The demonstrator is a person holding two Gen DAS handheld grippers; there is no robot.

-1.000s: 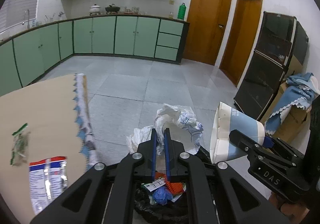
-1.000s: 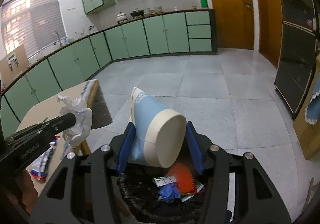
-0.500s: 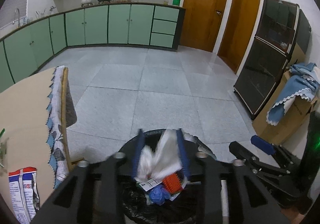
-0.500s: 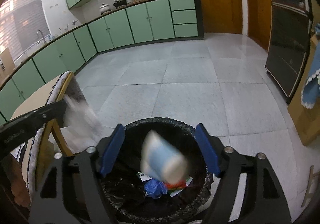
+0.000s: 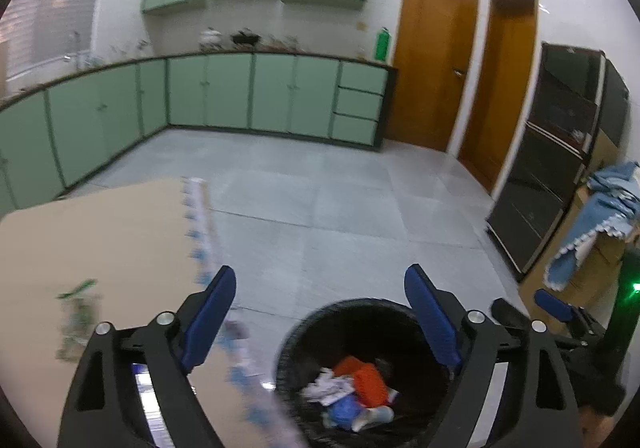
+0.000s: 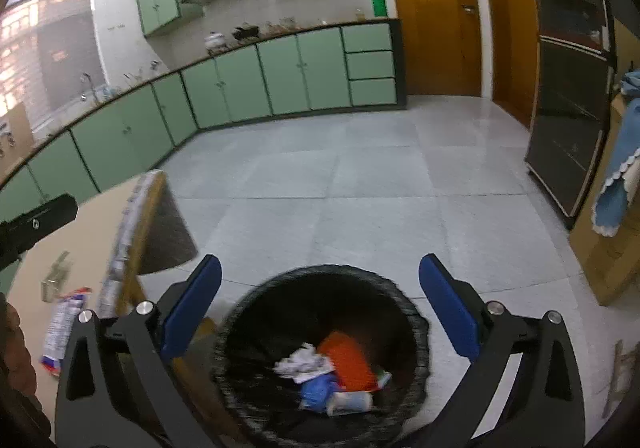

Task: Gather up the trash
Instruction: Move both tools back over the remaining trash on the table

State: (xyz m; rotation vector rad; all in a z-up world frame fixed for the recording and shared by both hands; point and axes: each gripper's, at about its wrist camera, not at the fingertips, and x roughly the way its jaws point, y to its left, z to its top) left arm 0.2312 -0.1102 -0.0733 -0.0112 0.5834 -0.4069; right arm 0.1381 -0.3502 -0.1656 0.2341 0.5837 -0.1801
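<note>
Left tongs: the left tongs (image 5: 320,308) are spread wide. The jaws have just been opening, and nothing is between them. They hang above the bin, a bit to its left.
Right tongs: the right tongs (image 6: 320,296) are spread wide too. Their jaws have just been opening, and nothing is held. They hang right over the bin.
Bin: a round black trash bin (image 6: 416,322) with a black bag in it stands on the floor, near the right edge of the surface.
Trash in the bin: a crumpled white paper (image 6: 302,364), an orange packet (image 6: 348,360), a blue wad (image 6: 318,388) and a pale cup (image 6: 352,402) on its side all lie at the bottom of the bin, close together.
Surface: a tan surface (image 5: 100,240) is on the left, with a cloth edge (image 5: 200,232) in white and blue along its right side.
Trash left on the surface: a red, white and blue wrapper (image 6: 62,324) lies near the close end. A small clear bag with green on it (image 6: 54,276) lies just past it. Both are blurry.
Room: green cabinets (image 6: 280,76) run along the far wall. Brown doors (image 5: 436,64) are far on the right. A dark cabinet (image 6: 568,96) stands at the right, with a blue cloth (image 5: 596,228) over a box near it.
</note>
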